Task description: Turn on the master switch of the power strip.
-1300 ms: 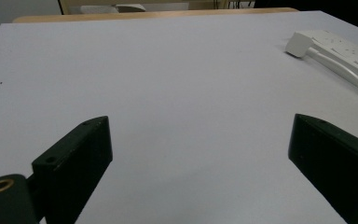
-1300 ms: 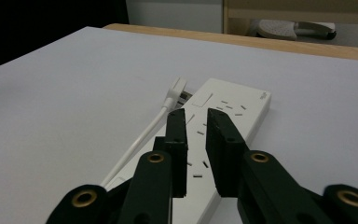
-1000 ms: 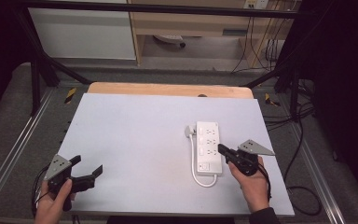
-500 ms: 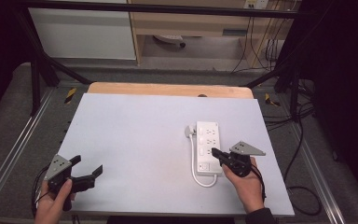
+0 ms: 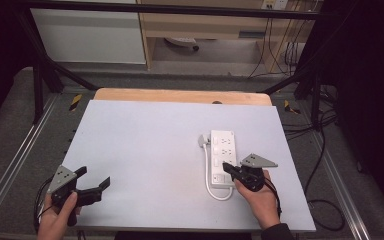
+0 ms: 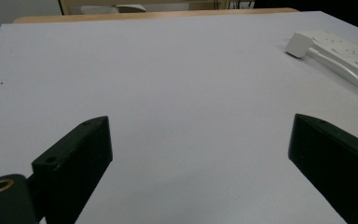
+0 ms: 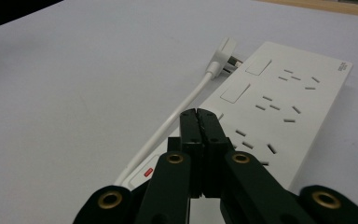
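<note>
**Right claw closed over the power strip, left claw wide at the near corner**

A white power strip [image 5: 223, 157] lies on the right half of the pale grey tabletop [image 5: 145, 140], its long side running away from the person. Its white cable [image 5: 215, 192] loops out of the near end and runs back along the strip's left side to a white plug [image 5: 202, 141], which rests on the tabletop just beside the far left corner of the strip. In the right gripper view the strip [image 7: 279, 107] shows rows of socket slots, 2 rectangular buttons along its left edge, and a small red mark [image 7: 148, 172] near the end closest to the camera.

The right claw [image 5: 228, 168] sits above the near part of the strip, held by the person's right hand [image 5: 258, 196]. Its 2 jaws are pressed together with nothing between them, as the right gripper view [image 7: 199, 122] shows; whether the tips touch the strip's surface cannot be told.

The left claw [image 5: 94, 181] is at the near left corner of the tabletop, held by the left hand [image 5: 57, 220], well apart from the strip. Its jaws stand wide, with bare tabletop between them in the left gripper view [image 6: 200, 154]; the plug [image 6: 299, 45] and strip lie far off at the upper right there.
</note>
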Available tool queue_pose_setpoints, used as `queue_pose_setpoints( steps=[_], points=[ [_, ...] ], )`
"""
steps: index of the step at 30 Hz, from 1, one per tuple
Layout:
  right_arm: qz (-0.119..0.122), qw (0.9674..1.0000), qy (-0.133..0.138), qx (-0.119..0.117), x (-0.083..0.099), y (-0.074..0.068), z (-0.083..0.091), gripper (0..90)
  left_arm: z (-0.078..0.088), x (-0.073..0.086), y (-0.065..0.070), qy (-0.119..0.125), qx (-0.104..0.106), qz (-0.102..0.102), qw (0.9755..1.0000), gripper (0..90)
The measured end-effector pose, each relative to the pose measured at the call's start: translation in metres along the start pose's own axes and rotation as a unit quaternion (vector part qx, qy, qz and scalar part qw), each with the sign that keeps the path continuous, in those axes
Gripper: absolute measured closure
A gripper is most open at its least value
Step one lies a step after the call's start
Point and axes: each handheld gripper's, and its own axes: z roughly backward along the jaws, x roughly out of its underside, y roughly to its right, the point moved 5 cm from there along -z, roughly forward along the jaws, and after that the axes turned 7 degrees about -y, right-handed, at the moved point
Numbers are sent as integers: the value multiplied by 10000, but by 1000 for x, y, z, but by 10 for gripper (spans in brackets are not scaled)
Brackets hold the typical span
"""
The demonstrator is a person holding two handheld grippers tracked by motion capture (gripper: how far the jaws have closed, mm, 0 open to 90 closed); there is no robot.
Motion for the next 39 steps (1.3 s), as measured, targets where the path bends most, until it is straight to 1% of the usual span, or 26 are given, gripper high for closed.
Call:
queue_pose_setpoints(
  steps=[11,23,37,39],
  points=[
    [92,9997,-216,-94,6,-5,-6,900,0,0,0,2,6,-7,10000,62],
    [168,9990,-381,-162,11,-11,-9,900,0,0,0,8,0,-2,10000,62],
    [197,9981,-544,-190,14,-14,-12,900,0,0,0,19,7,5,10000,61],
    [231,9980,-562,-185,15,-14,-13,900,0,0,0,19,6,4,10000,62]
  ],
)
